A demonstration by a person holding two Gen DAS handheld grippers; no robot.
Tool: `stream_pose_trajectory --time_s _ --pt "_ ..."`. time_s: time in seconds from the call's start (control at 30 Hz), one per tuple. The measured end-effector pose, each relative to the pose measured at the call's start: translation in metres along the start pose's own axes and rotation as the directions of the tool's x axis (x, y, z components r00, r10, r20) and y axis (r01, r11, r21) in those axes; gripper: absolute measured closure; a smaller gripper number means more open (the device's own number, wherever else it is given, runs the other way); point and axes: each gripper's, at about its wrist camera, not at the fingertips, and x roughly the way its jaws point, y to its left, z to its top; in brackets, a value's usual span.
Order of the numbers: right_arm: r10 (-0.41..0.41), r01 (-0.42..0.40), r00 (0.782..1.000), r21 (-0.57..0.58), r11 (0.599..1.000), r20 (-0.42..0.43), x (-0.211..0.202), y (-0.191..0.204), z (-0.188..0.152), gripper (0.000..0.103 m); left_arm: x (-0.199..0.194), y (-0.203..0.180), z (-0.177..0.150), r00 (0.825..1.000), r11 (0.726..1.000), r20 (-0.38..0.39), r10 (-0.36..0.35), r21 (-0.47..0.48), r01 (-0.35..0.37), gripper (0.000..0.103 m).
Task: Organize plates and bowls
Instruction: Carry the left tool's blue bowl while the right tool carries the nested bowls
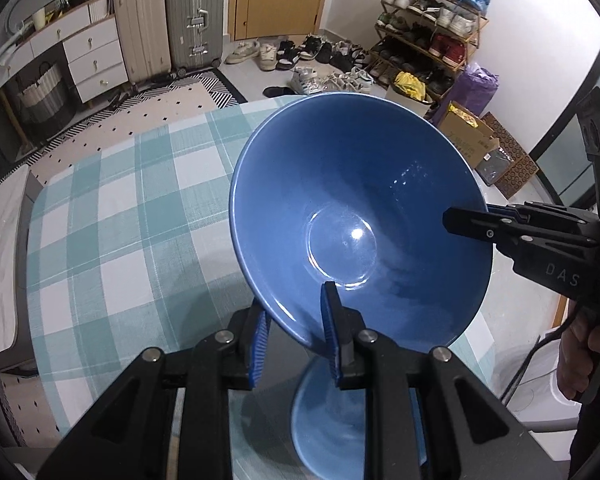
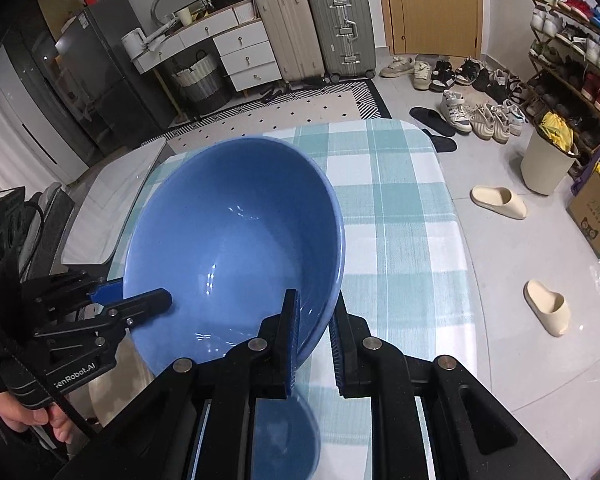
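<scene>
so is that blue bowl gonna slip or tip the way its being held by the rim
Likely slippery: the blue bowl is glossy, with glare spots. Left gripper and right gripper pinch only its thin rim, so it may pivot. It looks rigid and probably chips if dropped.

Home entryway/living rm: shoe rack (image 2: pixel 572 52), suitcases (image 2: pixel 316 28), fridge (image 2: pixel 100 76), checked tablecloth (image 2: pixel 400 216).

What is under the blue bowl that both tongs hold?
Under the blue bowl a second blue dish shows on the checked tablecloth. The tongs and the bowl cover most of it, so its shape stays unclear.
</scene>
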Motion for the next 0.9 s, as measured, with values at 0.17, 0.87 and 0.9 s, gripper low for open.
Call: stream_pose_trajectory --time_s 0.17,0.87,0.9 --pt "-0.001 0.001 1.000 0.000 1.000 0.009 -0.026 0.010 -0.023 0.089 -0.018 -0.009 -0.020 1.000 1.000 0.003 -0.015 0.006 0.015 0.081" --pt "0.008 -0.008 0.999 -0.014 1.000 -0.035 -0.047 0.039 -0.122 0.089 -0.032 -0.028 -0.107 0.999 1.000 -0.030 -0.028 0.004 0.029 0.081" --pt "0.010 -0.010 0.999 -0.012 1.000 -0.043 -0.044 0.038 -0.125 0.089 -0.031 -0.029 -0.110 0.999 1.000 -0.034 -0.028 0.005 0.028 0.081"
